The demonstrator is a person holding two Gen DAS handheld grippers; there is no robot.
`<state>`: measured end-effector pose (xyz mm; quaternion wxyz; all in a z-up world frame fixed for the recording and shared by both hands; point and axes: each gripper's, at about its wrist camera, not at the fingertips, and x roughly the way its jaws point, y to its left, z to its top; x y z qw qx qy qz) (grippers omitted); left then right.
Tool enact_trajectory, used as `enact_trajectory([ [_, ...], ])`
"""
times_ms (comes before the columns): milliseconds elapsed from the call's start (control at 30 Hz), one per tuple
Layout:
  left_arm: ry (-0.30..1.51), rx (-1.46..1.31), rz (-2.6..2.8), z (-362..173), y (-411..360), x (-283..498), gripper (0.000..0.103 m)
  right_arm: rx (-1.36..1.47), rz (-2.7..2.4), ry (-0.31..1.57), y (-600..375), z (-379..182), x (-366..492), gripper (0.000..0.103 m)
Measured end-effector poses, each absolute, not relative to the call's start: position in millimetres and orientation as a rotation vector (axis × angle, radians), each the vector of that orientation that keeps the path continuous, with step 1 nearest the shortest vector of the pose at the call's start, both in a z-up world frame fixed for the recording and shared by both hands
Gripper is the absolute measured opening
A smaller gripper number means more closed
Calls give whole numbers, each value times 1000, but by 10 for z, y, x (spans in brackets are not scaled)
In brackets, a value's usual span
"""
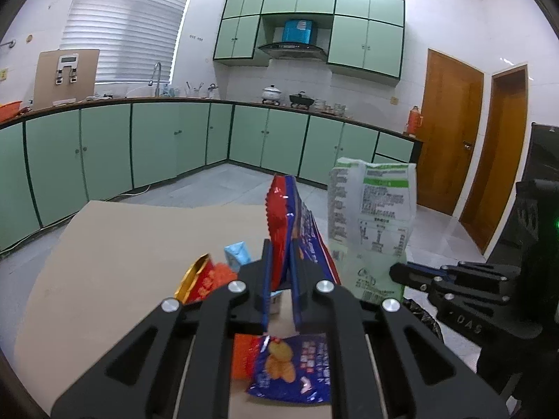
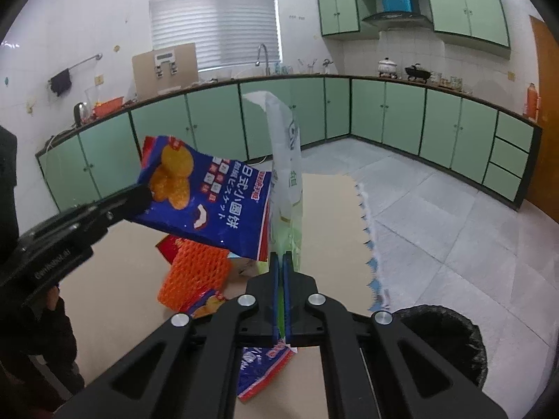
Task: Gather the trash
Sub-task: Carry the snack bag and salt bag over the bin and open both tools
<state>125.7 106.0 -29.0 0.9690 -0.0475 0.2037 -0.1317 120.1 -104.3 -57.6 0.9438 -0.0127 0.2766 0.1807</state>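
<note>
Blue snack bag (image 1: 297, 230) | left hand-held gripper (image 1: 280, 262) clamped, raised, tilted down

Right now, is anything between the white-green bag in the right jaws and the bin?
Nothing visible. The white-green bag hangs from the right gripper above the table; the black-lined bin stands open beside the table's edge.

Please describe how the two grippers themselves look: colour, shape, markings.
Both the left gripper and the right gripper are matte black linkages with silver round pivot bolts and flat blue-edged fingers. Pale lettering marks each body's side. A dark sleeve shows behind the left one.
</note>
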Motion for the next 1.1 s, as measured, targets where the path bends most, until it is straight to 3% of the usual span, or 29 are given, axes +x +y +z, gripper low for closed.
enact_trajectory([
  [467, 453, -42, -455, -511, -94, 1462, 7, 21, 111, 585, -2192, -601, 962, 2],
  [833, 561, 34, -606, -1011, -1287, 1727, 7, 101, -99, 742, -3280, -1197, 893, 2],
  [1100, 640, 49, -628, -1394, -1728, 1980, 10, 163, -153, 792, -3739, -1522, 936, 3],
])
